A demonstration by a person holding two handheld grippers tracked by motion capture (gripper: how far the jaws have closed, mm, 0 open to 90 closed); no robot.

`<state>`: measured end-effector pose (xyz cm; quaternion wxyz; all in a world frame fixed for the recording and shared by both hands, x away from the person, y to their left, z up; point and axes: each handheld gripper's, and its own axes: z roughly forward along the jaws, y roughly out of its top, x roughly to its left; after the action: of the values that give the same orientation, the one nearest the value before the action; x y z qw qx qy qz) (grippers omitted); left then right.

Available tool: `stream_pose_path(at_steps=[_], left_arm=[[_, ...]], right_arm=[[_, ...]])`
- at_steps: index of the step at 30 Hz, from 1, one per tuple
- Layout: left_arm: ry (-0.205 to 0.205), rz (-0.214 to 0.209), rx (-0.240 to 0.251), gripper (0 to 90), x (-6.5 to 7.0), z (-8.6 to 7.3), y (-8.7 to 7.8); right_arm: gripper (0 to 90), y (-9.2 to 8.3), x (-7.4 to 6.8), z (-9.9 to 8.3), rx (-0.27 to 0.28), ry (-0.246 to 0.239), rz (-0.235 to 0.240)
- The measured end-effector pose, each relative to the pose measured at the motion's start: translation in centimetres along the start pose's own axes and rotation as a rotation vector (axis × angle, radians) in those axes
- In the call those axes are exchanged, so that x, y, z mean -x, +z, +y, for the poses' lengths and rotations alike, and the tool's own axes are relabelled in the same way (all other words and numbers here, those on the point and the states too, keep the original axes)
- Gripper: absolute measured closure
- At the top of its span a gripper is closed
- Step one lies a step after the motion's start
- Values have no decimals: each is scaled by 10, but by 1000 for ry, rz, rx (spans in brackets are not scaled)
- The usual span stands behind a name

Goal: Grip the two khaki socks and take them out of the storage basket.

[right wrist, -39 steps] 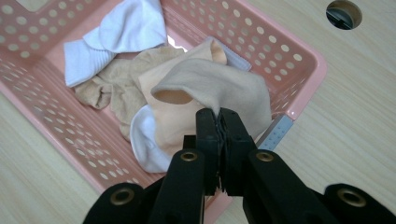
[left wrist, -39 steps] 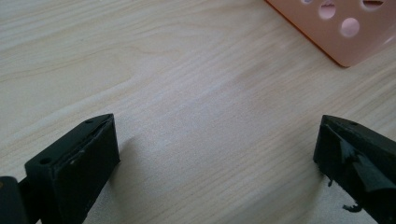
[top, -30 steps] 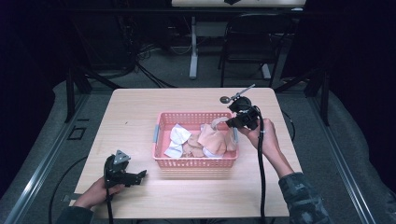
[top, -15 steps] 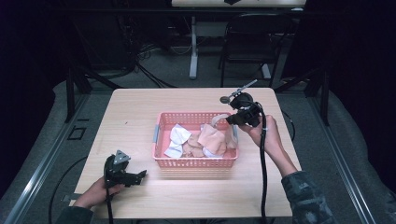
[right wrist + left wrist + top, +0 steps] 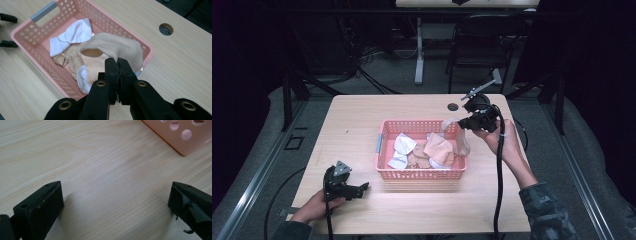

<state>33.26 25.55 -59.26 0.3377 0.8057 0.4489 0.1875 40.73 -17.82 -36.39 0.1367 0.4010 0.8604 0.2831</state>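
A pink perforated basket (image 5: 422, 174) (image 5: 30, 52) sits mid-table holding white and beige socks (image 5: 432, 150) (image 5: 72, 35). My right gripper (image 5: 463, 123) (image 5: 117, 62) is shut on a beige sock (image 5: 459, 137) (image 5: 115, 48), holding it up over the basket's right end. The sock hangs down from the jaws. My left gripper (image 5: 357, 189) (image 5: 115, 197) rests low at the table's front left, open, with bare wood between its jaws. A corner of the basket (image 5: 185, 135) appears at the top right of the left gripper view.
The wooden table (image 5: 362, 120) has a round cable hole (image 5: 453, 106) (image 5: 166, 29) behind the basket. A chair (image 5: 482, 45) and table leg (image 5: 419, 55) stand beyond the far edge. The basket has a grey handle (image 5: 43, 11) on its left end.
My right gripper has lifted the beige sock higher and carried it right, toward the basket's right rim. The left gripper has stayed put.
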Motion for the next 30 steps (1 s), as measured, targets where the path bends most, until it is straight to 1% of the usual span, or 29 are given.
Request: stream_pose_path(at_steps=[5,8,13,15,17,20,22,30], left_arm=[[0,0,0,0,0,0,0],[0,0,0,0,0,0,0],[0,0,0,0,0,0,0],[0,0,0,0,0,0,0],[0,0,0,0,0,0,0],[0,0,0,0,0,0,0],[0,0,0,0,0,0,0],[0,0,0,0,0,0,0]], right_arm=[[878,-8,5,-2,8,8,-13],[878,-13,8,-6,25,16,-19],[878,-22,15,-11,27,29,-33],[878,-25,17,-13,39,37,-38],[879,-28,19,-16,34,37,-44],[878,-31,23,-20,35,48,-49],[878,-33,26,-24,45,60,-50],[879,-36,34,-37,49,87,-62]])
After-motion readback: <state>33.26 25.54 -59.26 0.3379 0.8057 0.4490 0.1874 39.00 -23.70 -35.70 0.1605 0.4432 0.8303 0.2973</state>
